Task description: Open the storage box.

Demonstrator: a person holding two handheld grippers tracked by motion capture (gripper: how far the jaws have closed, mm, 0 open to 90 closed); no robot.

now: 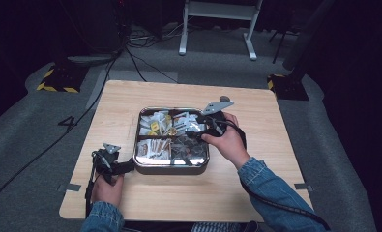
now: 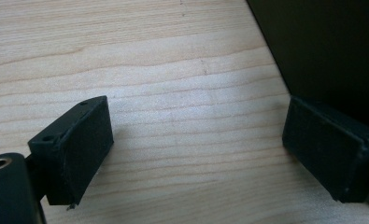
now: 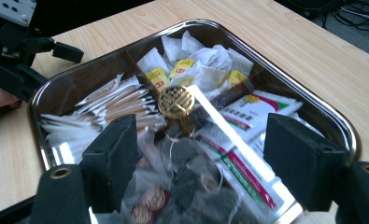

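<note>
**Entry: lidded tea tin, mid-handling**

Item: square metal tin with rounded corners and a clear lid [image 1: 171, 166], near the middle of the light wooden table [image 1: 256, 188]. Under the lid I count four compartments: white tea bags with yellow tags [image 3: 198, 65], paper sticks [image 3: 121, 100], printed sachets [image 3: 247, 114], and clear pouches with dark contents [image 3: 187, 182]. A round brass-coloured knob [image 3: 175, 101] sits at the lid's centre.

Orientation: the tin lies flat, lid up. It is about as wide as deep, so I cannot name a long axis; its sides run square to the table edges.

Grippers: my left gripper [image 1: 125, 167] rests on the table at the tin's near left corner, jaws apart, only bare wood between them. My right gripper [image 1: 194, 129] hovers over the tin's right side, jaws spread wide with nothing clamped.

Progress: as I judge it, the lid is still on and nothing is taken out; opening and any picking remain.
</note>
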